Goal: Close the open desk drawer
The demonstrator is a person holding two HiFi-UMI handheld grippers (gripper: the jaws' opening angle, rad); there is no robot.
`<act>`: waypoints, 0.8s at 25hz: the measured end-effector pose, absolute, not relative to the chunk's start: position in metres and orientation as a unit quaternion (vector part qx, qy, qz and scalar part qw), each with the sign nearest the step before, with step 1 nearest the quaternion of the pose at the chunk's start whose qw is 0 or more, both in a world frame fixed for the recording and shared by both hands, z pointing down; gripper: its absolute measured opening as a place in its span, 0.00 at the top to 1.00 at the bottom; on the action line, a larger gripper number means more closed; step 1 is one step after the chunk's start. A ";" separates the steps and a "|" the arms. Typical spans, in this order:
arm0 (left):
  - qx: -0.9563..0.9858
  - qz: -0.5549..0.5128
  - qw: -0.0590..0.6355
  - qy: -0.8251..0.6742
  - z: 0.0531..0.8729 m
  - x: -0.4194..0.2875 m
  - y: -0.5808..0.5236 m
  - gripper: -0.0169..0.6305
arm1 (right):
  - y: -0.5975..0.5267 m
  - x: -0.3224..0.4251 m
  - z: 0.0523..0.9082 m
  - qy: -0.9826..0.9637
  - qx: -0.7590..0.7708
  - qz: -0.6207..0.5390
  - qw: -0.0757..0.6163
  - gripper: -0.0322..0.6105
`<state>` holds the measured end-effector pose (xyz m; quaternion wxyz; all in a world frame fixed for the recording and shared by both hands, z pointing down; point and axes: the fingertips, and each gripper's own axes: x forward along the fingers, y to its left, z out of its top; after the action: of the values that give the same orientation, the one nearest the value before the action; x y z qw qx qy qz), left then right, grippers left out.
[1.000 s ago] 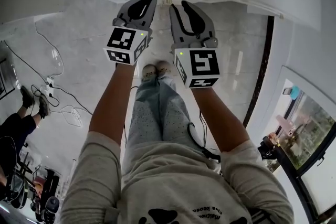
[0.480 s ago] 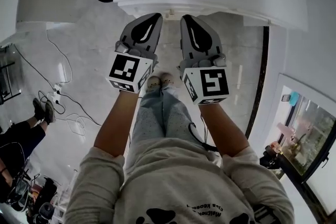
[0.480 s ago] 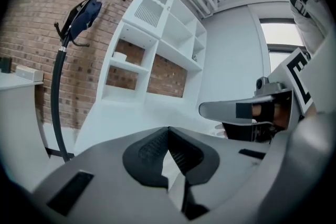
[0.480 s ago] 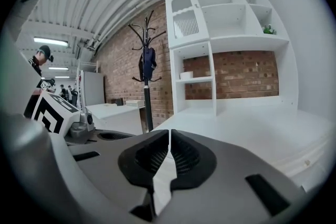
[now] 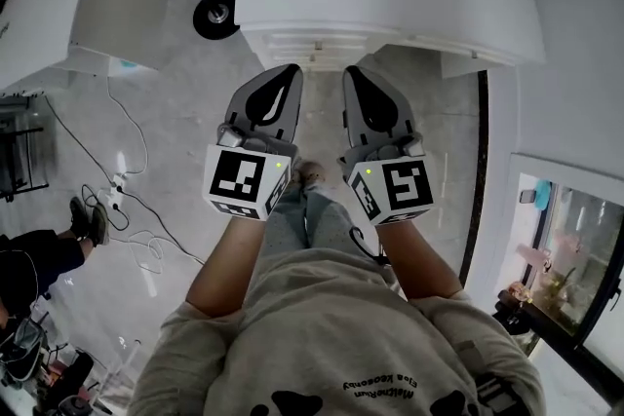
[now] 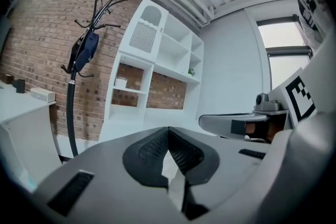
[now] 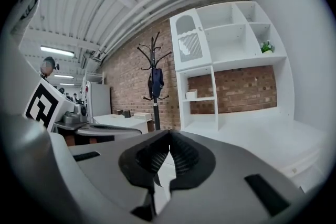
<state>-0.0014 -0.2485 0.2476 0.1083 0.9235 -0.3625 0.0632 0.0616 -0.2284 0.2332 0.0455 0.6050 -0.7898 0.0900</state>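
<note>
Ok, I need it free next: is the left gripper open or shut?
Shut and empty: the left gripper shows its jaw tips meeting in its own view, nothing between them.

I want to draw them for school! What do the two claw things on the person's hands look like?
The left gripper and the right gripper are grey pointed shells with black ridged pads inside. Behind each sits a white cube with black square markers and a tiny green light. The person wears a pale grey short-sleeved top.
</note>
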 end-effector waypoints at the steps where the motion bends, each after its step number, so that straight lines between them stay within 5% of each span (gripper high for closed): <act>1: 0.923 0.061 0.107 -0.365 0.237 -0.002 -0.237 0.95 | -0.217 0.062 0.224 -0.791 0.604 0.088 0.045 0.90; 20: 0.935 0.040 0.054 -0.349 0.125 0.015 -0.046 0.95 | -0.030 0.061 0.114 -0.806 0.590 0.042 0.018 0.90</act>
<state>0.0150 -0.0457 0.1250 0.0542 0.9345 -0.3494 0.0402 0.0614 -0.0297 0.1138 0.0177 0.5902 -0.8060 0.0418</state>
